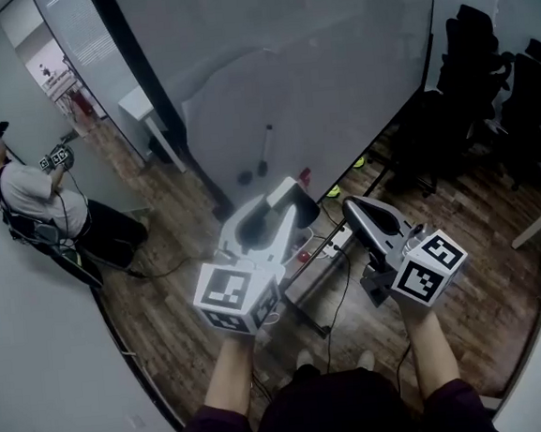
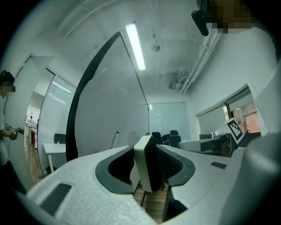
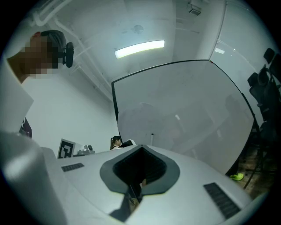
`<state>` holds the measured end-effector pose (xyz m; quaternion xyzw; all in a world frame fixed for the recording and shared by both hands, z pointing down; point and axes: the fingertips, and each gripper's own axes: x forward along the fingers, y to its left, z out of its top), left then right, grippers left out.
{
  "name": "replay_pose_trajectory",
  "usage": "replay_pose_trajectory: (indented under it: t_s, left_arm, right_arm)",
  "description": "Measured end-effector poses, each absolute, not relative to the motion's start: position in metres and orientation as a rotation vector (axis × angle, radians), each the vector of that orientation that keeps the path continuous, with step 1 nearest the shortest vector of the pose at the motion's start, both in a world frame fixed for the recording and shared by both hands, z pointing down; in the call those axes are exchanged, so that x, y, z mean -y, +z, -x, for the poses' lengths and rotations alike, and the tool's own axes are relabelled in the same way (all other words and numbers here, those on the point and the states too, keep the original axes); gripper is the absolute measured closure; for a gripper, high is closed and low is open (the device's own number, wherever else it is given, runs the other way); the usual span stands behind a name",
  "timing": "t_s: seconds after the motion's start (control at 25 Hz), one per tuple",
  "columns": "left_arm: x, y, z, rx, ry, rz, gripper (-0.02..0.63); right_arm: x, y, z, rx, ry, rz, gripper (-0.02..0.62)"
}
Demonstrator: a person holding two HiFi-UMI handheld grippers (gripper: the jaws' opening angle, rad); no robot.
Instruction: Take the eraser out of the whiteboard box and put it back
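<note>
The whiteboard [image 1: 315, 84] filled the wall ahead. Low in front of it sat what I took for the whiteboard box [image 1: 324, 264], partly hidden behind my tools. My left gripper [image 1: 285, 205] pointed level, its jaws clamped on the eraser [image 2: 147, 169], which stood upright between the pads, out of the box. My right gripper [image 1: 353, 209] was empty, its jaws together. To put the eraser back well, I judged I should come down over the box's open part, keep the eraser square to its walls, and let go only once it rested inside.
</note>
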<state>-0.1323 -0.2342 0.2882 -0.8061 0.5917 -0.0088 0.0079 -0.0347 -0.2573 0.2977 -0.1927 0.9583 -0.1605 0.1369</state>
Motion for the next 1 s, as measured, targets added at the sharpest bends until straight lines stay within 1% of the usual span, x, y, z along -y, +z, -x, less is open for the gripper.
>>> replay_pose_trajectory:
  t_s: [0.52,0.76,1.0]
  left_arm:
    - [0.242,0.357,0.165,-2.006,-0.185,2.504,0.457]
    - [0.244,0.373,0.173,-2.045,-0.218,2.489,0.457]
    - [0.244,0.366,0.176,-2.020,-0.238,2.383,0.457]
  right_arm:
    - [0.273,0.367,0.074,-2.827,-0.656,0.530,0.593]
    - [0.279,0.385,0.085,-2.837,-0.720,0.514,0.592]
    - [0.280,0.391,0.093,-2.837,-0.741,0.470,0.592]
